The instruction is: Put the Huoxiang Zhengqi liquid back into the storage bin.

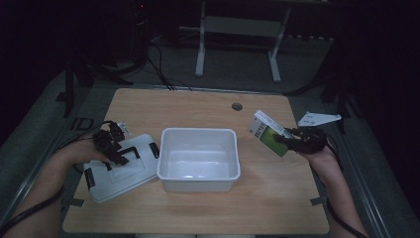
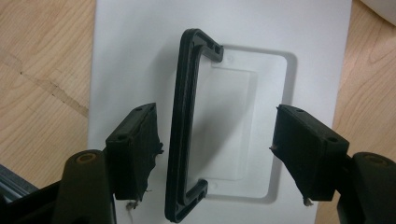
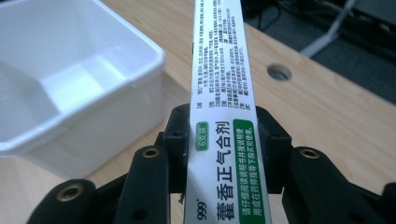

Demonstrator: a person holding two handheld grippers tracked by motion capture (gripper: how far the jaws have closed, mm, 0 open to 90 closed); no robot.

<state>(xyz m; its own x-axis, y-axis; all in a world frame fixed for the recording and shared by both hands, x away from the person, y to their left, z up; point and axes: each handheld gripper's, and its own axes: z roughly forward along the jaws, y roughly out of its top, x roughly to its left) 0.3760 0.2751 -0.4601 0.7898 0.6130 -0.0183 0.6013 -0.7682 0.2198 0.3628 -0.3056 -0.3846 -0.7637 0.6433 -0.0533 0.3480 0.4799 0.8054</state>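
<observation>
One box (image 1: 268, 133) is clamped in the right gripper (image 1: 289, 141), mid-carry; lowering into the tub (image 1: 198, 174) is judged next. Left gripper (image 1: 115, 148) is held open over the lid handle (image 2: 183, 126).

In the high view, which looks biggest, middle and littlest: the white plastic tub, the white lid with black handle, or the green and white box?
1. White plastic tub and white lid with black handle: these look about alike, so I won't rank them.
2. Green and white box, held in the right gripper: clearly littlest.
</observation>
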